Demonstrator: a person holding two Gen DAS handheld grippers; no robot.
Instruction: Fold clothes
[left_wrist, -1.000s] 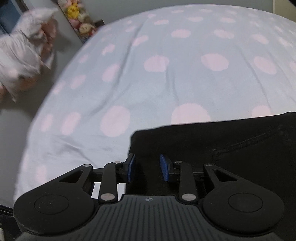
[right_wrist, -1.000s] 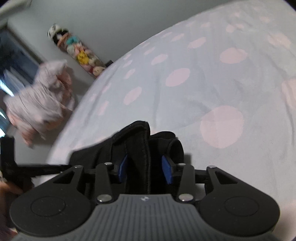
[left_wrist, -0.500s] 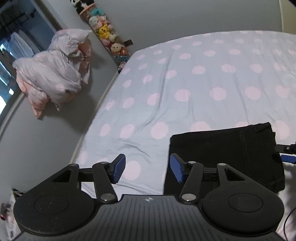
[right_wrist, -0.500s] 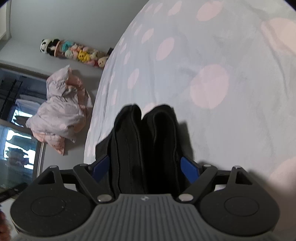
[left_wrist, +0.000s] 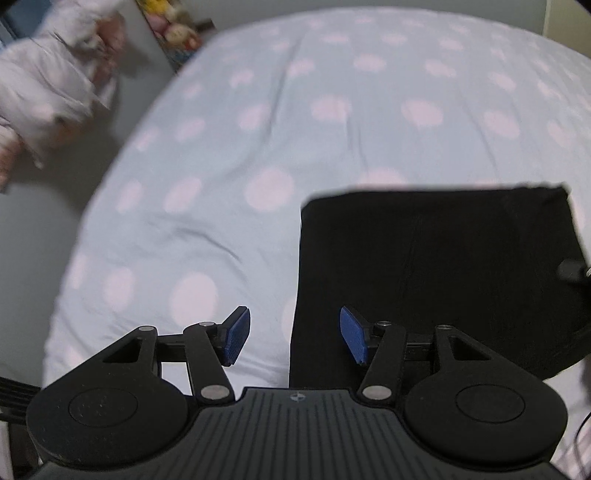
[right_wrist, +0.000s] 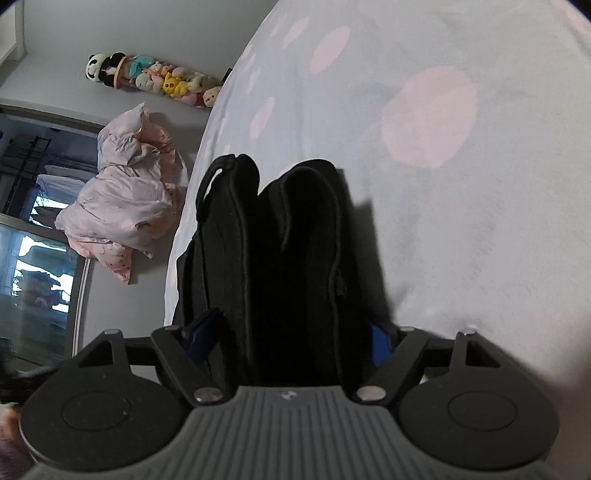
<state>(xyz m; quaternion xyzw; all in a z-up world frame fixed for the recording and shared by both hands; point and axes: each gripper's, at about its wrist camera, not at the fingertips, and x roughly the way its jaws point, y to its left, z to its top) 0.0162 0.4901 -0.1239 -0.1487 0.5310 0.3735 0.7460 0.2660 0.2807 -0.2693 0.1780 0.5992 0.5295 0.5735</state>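
Left wrist view: the left gripper (left_wrist: 293, 338) hangs above the bed with its blue pads spread and nothing between them. A second ago these pads stood close together over the dark cloth; its jaws have just been opening, and they are now clear of it. The black folded garment (left_wrist: 436, 273), probably trousers, lies flat as a neat rectangle in the lower right of the frame, on the pale blue sheet with pink dots (left_wrist: 280, 122). The garment's left edge runs just under the gap between the pads.

Right wrist view: the right gripper (right_wrist: 288, 338) straddles the thick folded end of the same garment (right_wrist: 273, 240), which fills the centre of the frame as two rounded rolls of cloth. Its jaws have just been opening, then drew in slightly. Cloth sits between the pads, which are mostly hidden; whether they press on it cannot be told. A crumpled pink duvet (right_wrist: 122, 199) and a row of plush toys (right_wrist: 155, 79) lie at upper left.

Reading: both tools appear to be letting go after a completed fold, so this garment looks nearly done.
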